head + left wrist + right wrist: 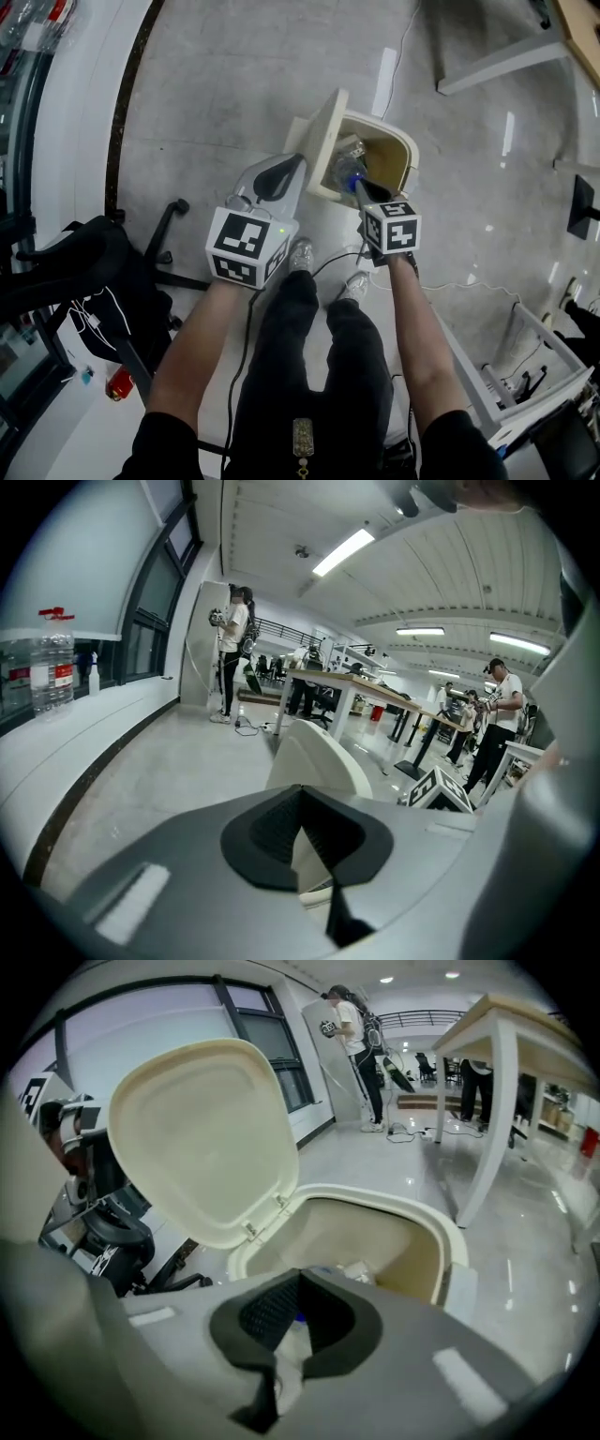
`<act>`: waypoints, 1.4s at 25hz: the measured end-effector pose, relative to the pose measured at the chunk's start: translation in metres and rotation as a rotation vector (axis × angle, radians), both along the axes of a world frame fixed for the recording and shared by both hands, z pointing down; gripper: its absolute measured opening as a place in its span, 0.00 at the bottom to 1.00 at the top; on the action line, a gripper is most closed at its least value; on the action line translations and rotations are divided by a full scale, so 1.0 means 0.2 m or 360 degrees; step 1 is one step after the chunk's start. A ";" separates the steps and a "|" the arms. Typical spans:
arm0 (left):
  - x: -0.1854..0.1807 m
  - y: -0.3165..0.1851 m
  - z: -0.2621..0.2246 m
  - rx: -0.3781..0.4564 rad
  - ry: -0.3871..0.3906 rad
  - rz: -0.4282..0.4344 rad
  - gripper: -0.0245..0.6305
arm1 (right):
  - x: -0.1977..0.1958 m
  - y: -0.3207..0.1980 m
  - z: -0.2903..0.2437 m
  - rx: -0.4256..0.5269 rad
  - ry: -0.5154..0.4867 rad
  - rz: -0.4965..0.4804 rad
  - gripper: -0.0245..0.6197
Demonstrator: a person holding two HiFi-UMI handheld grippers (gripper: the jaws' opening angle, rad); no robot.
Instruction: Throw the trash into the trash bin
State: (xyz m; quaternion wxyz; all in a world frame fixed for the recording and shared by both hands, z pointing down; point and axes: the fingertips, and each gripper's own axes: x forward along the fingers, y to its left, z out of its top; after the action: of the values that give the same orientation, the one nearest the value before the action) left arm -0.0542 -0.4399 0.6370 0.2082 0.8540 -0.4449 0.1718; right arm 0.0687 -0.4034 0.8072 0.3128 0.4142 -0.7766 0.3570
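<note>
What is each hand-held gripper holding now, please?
Left hand-held gripper: closed, nothing visibly held.
Right hand-held gripper: closed on a bottle.

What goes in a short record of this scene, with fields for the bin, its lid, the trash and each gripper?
trash bin: beige, open at the top
lid: raised upright on its hinge
plastic bottle: clear, crumpled, above the bin's opening
right gripper: shut on the plastic bottle
left gripper: shut, nothing held, beside the lid

Bottle point(292, 1349) mostly hidden between right fingers point(262, 1312).
</note>
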 end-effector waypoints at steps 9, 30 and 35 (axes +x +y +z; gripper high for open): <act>0.35 0.05 0.10 -0.0052 -0.0023 0.0107 0.05 | 0.39 0.01 -0.08 0.0035 0.0031 0.0149 0.04; 0.84 0.09 0.78 -0.0358 -0.0276 0.0204 0.05 | 0.66 0.05 -0.32 0.0248 -0.0161 0.0196 0.04; 0.86 0.09 0.86 -0.0410 -0.0403 0.0256 0.05 | 0.69 0.06 -0.32 0.0242 -0.0160 0.0201 0.04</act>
State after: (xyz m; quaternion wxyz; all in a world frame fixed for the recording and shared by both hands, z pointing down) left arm 0.1175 -0.4222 0.8095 0.2437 0.8246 -0.3721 0.3496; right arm 0.2070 -0.3910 0.7434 0.2181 0.4664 -0.7885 0.3364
